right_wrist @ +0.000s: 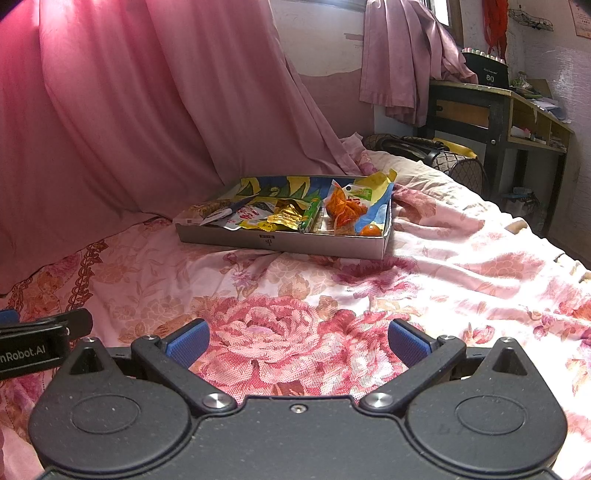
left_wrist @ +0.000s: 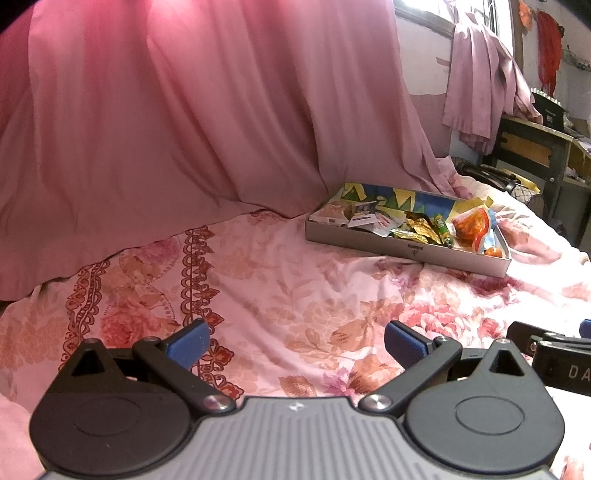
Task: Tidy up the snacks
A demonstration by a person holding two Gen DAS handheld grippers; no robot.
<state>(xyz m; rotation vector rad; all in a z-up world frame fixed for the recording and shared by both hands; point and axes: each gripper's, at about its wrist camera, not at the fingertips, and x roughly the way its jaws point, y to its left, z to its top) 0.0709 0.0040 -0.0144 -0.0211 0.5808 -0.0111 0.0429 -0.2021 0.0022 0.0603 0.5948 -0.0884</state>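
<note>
On floral bedspread [right_wrist: 295, 280], one snack box [right_wrist: 280, 242], two claws, left claw [left_wrist: 295, 345], right claw [right_wrist: 298, 343], wide apart, empty.

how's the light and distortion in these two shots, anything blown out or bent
Left wrist view: the pink curtain glows brightly at the top from backlight, the window is blown out, and the fisheye bends the snack box. Right wrist view: same pink cast, black corners, box reasonably sharp, desk leaning.
</note>
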